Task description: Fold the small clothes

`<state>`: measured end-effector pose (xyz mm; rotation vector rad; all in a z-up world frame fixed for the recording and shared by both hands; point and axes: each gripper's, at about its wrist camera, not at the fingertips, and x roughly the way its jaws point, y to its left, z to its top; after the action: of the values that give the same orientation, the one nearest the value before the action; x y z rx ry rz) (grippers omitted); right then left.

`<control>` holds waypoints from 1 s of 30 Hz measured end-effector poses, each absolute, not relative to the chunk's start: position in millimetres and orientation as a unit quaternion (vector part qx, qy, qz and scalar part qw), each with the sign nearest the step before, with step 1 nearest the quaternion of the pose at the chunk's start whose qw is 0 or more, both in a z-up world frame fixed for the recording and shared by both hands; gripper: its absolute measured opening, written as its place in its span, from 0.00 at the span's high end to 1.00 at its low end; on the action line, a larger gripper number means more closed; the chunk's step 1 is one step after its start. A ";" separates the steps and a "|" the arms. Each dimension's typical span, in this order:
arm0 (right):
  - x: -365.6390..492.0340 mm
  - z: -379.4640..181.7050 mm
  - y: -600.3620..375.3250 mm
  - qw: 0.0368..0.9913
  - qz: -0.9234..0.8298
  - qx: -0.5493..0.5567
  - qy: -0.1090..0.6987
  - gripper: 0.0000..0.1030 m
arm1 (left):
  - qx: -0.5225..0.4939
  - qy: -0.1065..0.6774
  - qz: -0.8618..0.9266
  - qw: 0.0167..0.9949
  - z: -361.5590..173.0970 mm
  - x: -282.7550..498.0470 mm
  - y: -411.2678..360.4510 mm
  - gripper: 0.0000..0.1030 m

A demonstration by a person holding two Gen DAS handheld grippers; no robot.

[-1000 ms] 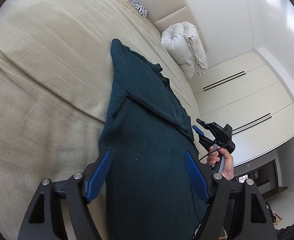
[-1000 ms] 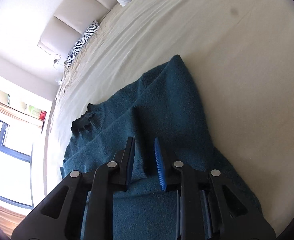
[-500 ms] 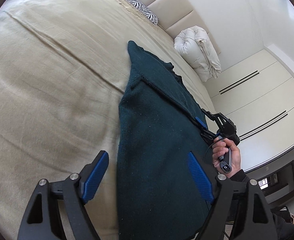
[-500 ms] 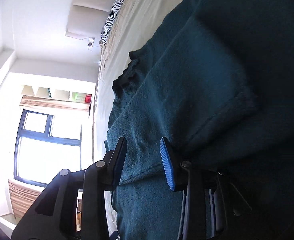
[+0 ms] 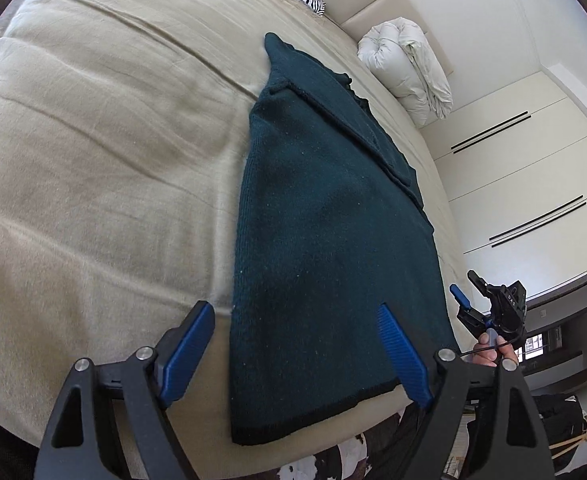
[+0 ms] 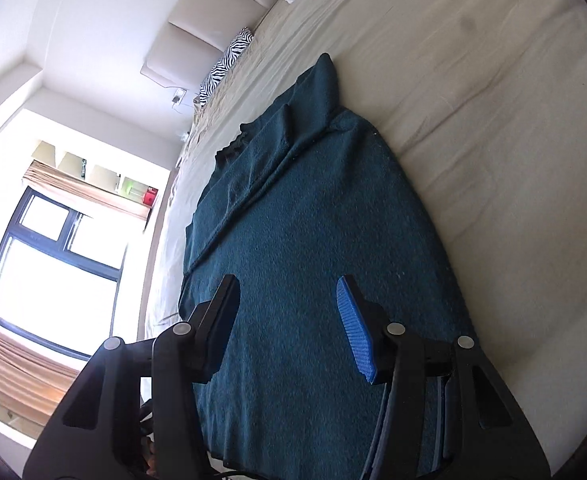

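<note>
Your left gripper [image 5: 295,354] hangs spread wide above the hem of the dark teal knitted sweater [image 5: 325,216]. Your right gripper [image 6: 289,320], pinched nearly together a second ago, has let go and now stands apart over the cloth. The sweater lies flat as a long narrow strip on the beige bed sheet [image 5: 93,140], sleeve folded in. Judging by that, the lengthwise fold is done; a crosswise fold likely remains.
</note>
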<state>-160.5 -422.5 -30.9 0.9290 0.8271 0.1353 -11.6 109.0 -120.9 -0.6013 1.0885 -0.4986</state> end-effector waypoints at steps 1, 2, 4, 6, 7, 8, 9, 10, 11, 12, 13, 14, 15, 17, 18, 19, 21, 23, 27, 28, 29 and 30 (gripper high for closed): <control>-169.1 -31.1 -420.7 0.811 0.060 0.429 0.393 0.51 | -0.271 0.510 -0.230 0.783 -121.2 -14.0 106.5 0.18; -176.6 -31.5 -419.7 0.811 0.055 0.426 0.397 0.51 | -0.266 0.514 -0.230 0.783 -120.9 -16.6 104.7 0.18; -194.6 -31.1 -422.3 0.811 0.052 0.425 0.399 0.51 | -0.261 0.517 -0.232 0.782 -121.1 -21.4 102.3 0.18; -200.2 -29.3 -425.2 0.809 0.047 0.424 0.404 0.51 | -0.252 0.526 -0.230 0.779 -124.5 -23.6 98.7 0.18; -204.8 -28.3 -427.9 0.809 0.043 0.421 0.408 0.51 | -0.244 0.531 -0.229 0.779 -125.7 -23.3 95.9 0.20; -210.6 -27.0 -431.5 0.810 0.039 0.420 0.407 0.51 | -0.235 0.532 -0.229 0.780 -126.1 -24.4 93.3 0.20; -222.4 -26.6 -437.0 0.811 0.038 0.422 0.404 0.51 | -0.226 0.536 -0.232 0.780 -126.0 -25.0 90.3 0.21; -221.7 -29.0 -439.6 0.808 0.037 0.428 0.403 0.51 | -0.218 0.540 -0.235 0.779 -126.0 -25.6 87.0 0.22; -226.1 -30.6 -443.3 0.806 0.035 0.432 0.403 0.51 | -0.215 0.543 -0.237 0.777 -126.2 -25.7 85.2 0.24; -230.6 -32.7 -446.5 0.804 0.032 0.435 0.405 0.51 | -0.216 0.545 -0.240 0.774 -126.6 -27.2 86.0 0.24; -234.3 -34.9 -449.0 0.802 0.028 0.435 0.409 0.51 | -0.220 0.548 -0.242 0.770 -127.4 -27.7 87.0 0.27; -243.5 -36.2 -453.2 0.800 0.024 0.433 0.414 0.51 | -0.227 0.550 -0.245 0.765 -128.4 -27.8 88.6 0.29; -247.0 -38.0 -455.2 0.798 0.019 0.433 0.419 0.51 | -0.236 0.553 -0.248 0.760 -129.7 -28.1 90.8 0.31; -257.6 -40.0 -462.3 0.795 0.013 0.433 0.424 0.51 | -0.249 0.557 -0.251 0.751 -131.9 -28.7 94.6 0.37; -261.3 -40.2 -465.1 0.795 0.008 0.432 0.426 0.51 | -0.252 0.559 -0.251 0.750 -132.7 -29.4 96.2 0.38; -266.1 -39.8 -468.5 0.794 0.003 0.429 0.430 0.51 | -0.253 0.559 -0.251 0.748 -133.4 -30.0 97.6 0.41; -272.4 -40.4 -474.5 0.792 -0.006 0.429 0.435 0.51 | -0.257 0.561 -0.250 0.746 -133.2 -29.3 98.4 0.44; -277.1 -42.2 -479.3 0.788 -0.010 0.428 0.443 0.51 | -0.256 0.565 -0.253 0.743 -133.5 -29.8 98.1 0.54; -279.5 -45.4 -479.5 0.782 -0.008 0.415 0.465 0.52 | -0.256 0.572 -0.250 0.738 -136.6 -27.2 100.2 0.75; -278.6 -46.0 -477.9 0.780 -0.006 0.409 0.473 0.52 | -0.258 0.573 -0.250 0.737 -137.7 -27.4 99.8 0.81; -276.6 -46.0 -474.8 0.779 -0.002 0.402 0.481 0.52 | -0.257 0.574 -0.251 0.736 -137.4 -27.6 99.5 0.84; -273.4 -45.9 -470.9 0.778 0.003 0.395 0.489 0.52 | -0.256 0.574 -0.252 0.736 -137.3 -28.0 99.5 0.84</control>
<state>-273.4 -470.9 -45.9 0.8541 1.0585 0.0075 -28.0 99.5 -137.3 -0.5618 1.2621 -0.5539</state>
